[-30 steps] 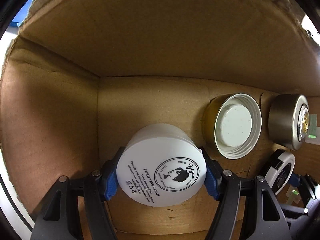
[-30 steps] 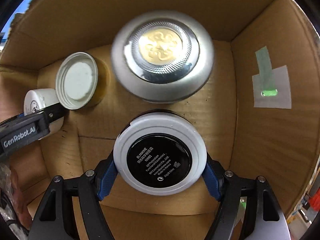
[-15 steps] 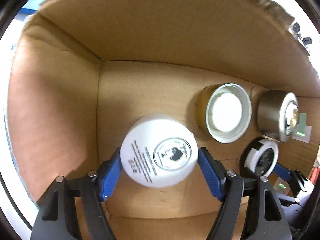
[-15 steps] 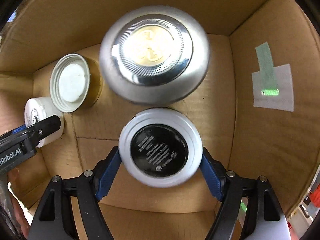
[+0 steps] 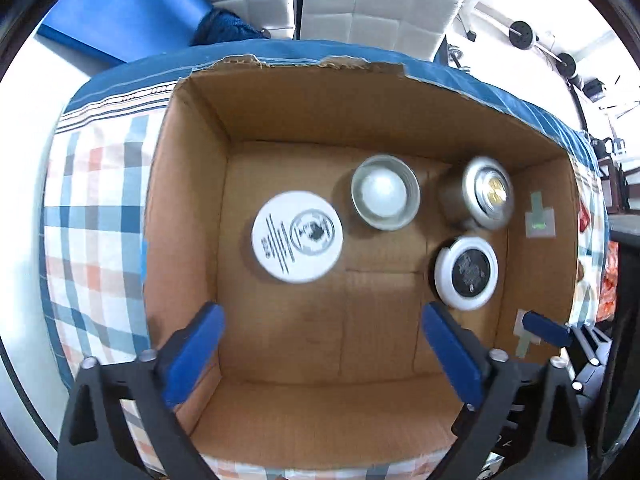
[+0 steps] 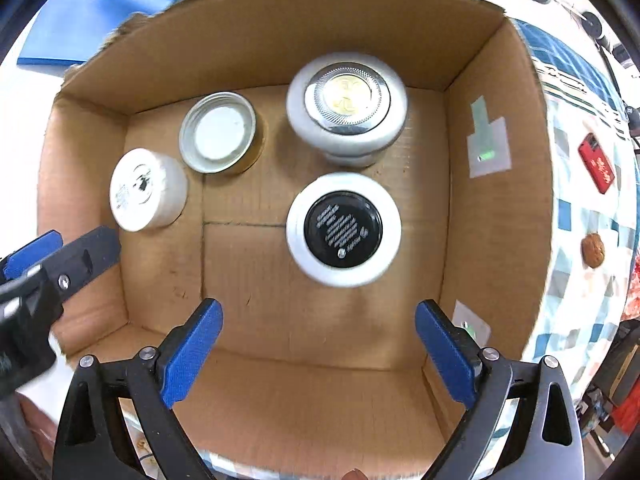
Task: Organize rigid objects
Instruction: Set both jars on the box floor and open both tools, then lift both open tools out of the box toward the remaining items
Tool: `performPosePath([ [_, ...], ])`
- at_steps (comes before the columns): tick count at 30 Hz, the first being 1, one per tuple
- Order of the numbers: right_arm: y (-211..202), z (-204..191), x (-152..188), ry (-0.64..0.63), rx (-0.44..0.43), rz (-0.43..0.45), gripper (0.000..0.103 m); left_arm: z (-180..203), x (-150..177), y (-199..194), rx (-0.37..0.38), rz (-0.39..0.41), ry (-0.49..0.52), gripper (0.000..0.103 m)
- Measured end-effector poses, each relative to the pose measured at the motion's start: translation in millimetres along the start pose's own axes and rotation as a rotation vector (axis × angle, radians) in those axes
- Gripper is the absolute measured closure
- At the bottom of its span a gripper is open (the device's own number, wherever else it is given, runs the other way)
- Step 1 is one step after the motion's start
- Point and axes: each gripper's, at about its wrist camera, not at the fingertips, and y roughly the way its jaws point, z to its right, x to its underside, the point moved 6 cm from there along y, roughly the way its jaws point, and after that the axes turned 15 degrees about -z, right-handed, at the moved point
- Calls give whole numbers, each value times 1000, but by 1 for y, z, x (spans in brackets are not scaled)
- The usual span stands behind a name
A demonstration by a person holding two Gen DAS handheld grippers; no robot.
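Four jars stand on the floor of a cardboard box. A white cream jar sits at the left, and a white jar with a black lid at the right. Behind them are a jar with a white screw cap and a silver jar with a gold centre. My left gripper hangs above the box, its jaws opening wide with nothing between them. My right gripper is likewise opening and empty above the black-lidded jar.
The box rests on a checked cloth. On the cloth to the right lie a red packet and a walnut. A blue mat lies beyond the box. The box's front half holds nothing.
Both grippers let go of their jars, opened wide and rose out of the box. The white cream jar and the black-lidded jar now stand free on the box floor.
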Motion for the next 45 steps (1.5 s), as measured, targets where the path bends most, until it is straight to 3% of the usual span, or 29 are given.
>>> performPosePath([
  [8,-19,9,37,-12,-11,51,0,7,24,-11,0,48,-4,0],
  [19,-63,19,82,-47,-17,150,0,22,69,-58,-18,151,3,0],
  [29,-96,46,108,-56,-72,206,0,62,82,-84,-9,198,31,0],
  [36,-109,129,112,55,-82,235,0,141,65,-87,-3,207,131,0],
  [45,-105,309,91,321,-75,249,2,268,12,-56,-21,175,231,0],
])
